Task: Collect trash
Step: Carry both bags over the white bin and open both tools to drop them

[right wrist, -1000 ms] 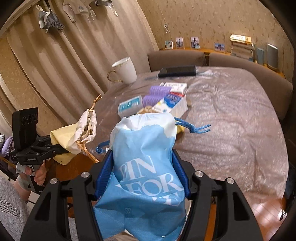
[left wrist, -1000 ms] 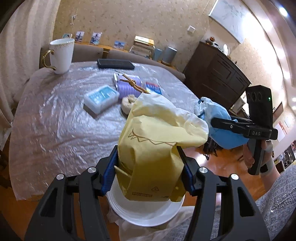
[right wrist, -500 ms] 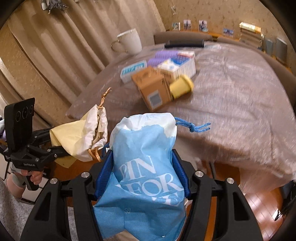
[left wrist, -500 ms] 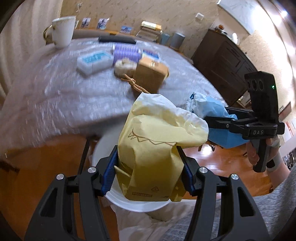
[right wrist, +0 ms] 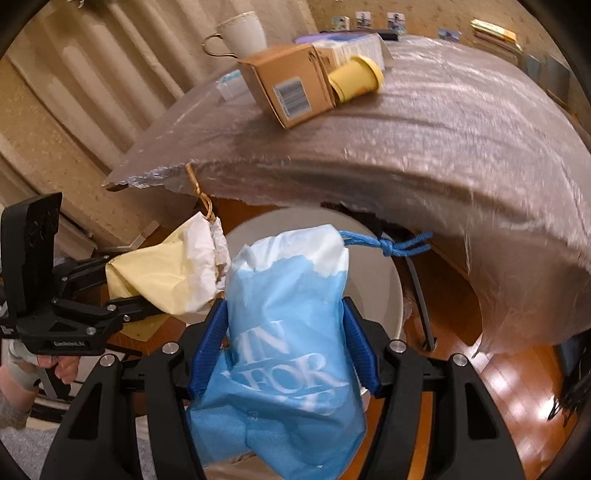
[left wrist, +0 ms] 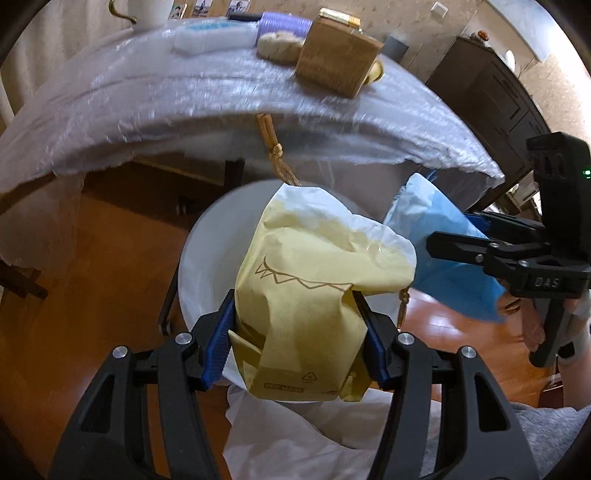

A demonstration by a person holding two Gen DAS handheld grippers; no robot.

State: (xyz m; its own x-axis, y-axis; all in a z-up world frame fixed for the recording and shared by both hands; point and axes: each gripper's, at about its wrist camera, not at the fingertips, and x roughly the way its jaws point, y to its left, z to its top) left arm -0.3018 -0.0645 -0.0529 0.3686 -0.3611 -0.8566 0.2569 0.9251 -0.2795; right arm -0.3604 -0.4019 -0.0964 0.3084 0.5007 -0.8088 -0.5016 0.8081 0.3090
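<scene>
My left gripper (left wrist: pixel 295 325) is shut on a yellow paper bag (left wrist: pixel 314 273) with a brown rope handle, held just above a round white bin (left wrist: pixel 207 243) on the floor below the table edge. My right gripper (right wrist: pixel 284 343) is shut on a blue and white paper bag (right wrist: pixel 288 332) with a blue cord, held over the same bin (right wrist: pixel 376 273). The blue bag (left wrist: pixel 439 243) shows at the right in the left wrist view, and the yellow bag (right wrist: pixel 162 273) at the left in the right wrist view. The two bags hang side by side.
A table under a clear plastic sheet (left wrist: pixel 184 92) carries a cardboard box (right wrist: pixel 288 85), a yellow cup on its side (right wrist: pixel 354 77), a white mug (right wrist: pixel 243 33), a purple roll (left wrist: pixel 284 27) and small packs. A dark cabinet (left wrist: pixel 491 88) stands beyond. The floor is wood.
Both grippers have dropped from above the tabletop to below its edge, still holding their bags. The white bin now lies directly under both bags.
</scene>
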